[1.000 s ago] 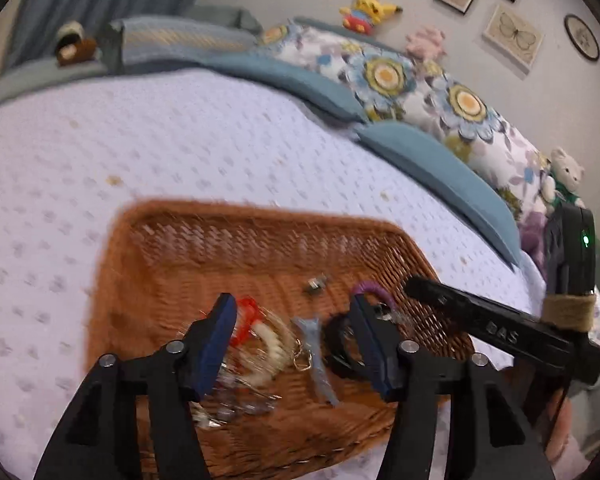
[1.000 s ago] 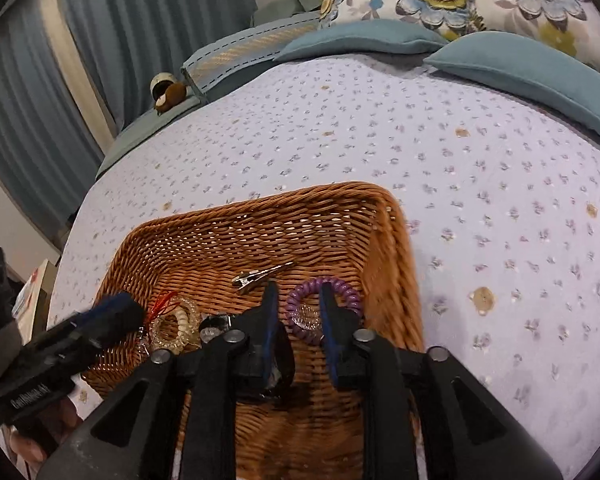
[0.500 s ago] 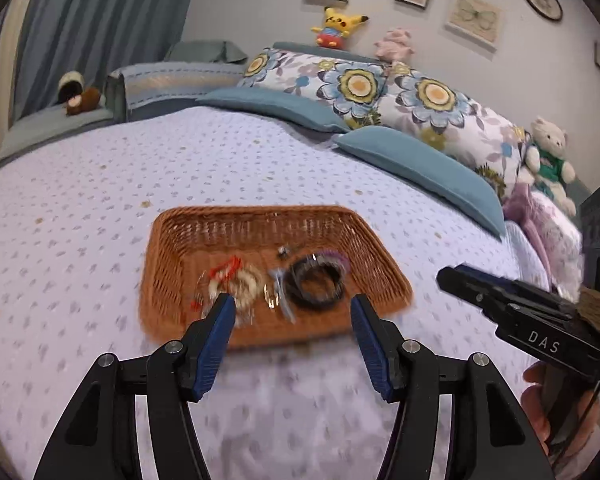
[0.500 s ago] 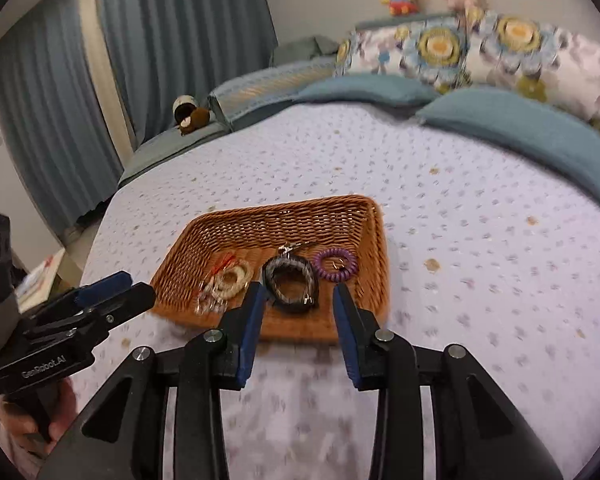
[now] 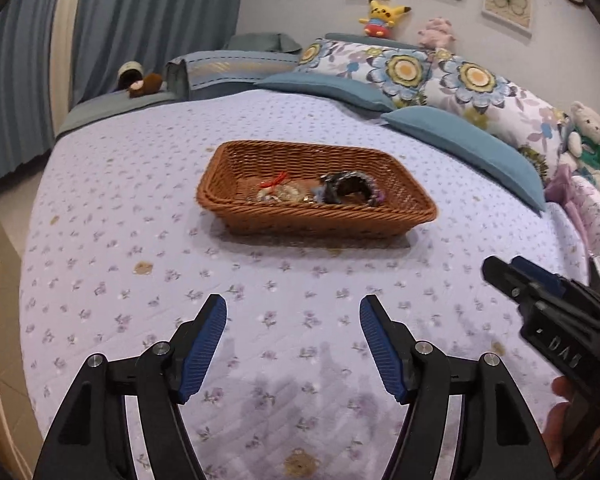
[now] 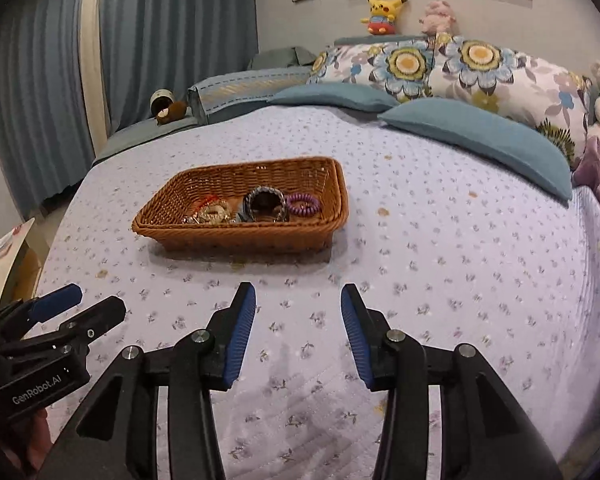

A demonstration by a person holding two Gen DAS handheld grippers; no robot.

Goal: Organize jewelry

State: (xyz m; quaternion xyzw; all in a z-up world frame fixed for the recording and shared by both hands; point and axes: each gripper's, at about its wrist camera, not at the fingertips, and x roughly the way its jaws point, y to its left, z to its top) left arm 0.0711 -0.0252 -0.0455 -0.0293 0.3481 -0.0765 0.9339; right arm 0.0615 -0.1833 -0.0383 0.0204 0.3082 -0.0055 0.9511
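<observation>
The left gripper (image 5: 293, 312) is held above the bed with its blue-padded jaws spread wide and opening further; nothing is seen between them but the flowered bedspread (image 5: 260, 292). The right gripper (image 6: 298, 300) is held beside it, its jaws set narrower and likewise opening, with nothing between them. In the left wrist view the right gripper (image 5: 508, 270) is seen at the right edge, carried by a hand (image 5: 562, 408) of which only part shows; in the right wrist view the left gripper (image 6: 82, 306) is seen at the lower left.

Beyond both grippers, well apart from their fingertips, a brown wicker basket (image 6: 236, 236) is set on the bedspread. The jewelry is gathered inside it. A dark woven bracelet (image 6: 265, 200) stands on edge near the middle. A purple coil bracelet (image 6: 302, 205) lies just to its right. A heap of pale beads and chains (image 6: 212, 214) with a red tassel (image 5: 278, 179) lies to its left. The single pieces in the heap cannot be told apart.

Behind the basket, two plain blue pillows (image 5: 466, 146) are laid against large flowered pillows (image 5: 476, 84). Plush toys are seen along the headboard, among them a yellow one (image 5: 380, 12), and a white bear (image 5: 588, 136) sits at the right. Framed pictures (image 5: 506, 2) hang on the wall, and blue curtains (image 5: 140, 20) cover the left.
</observation>
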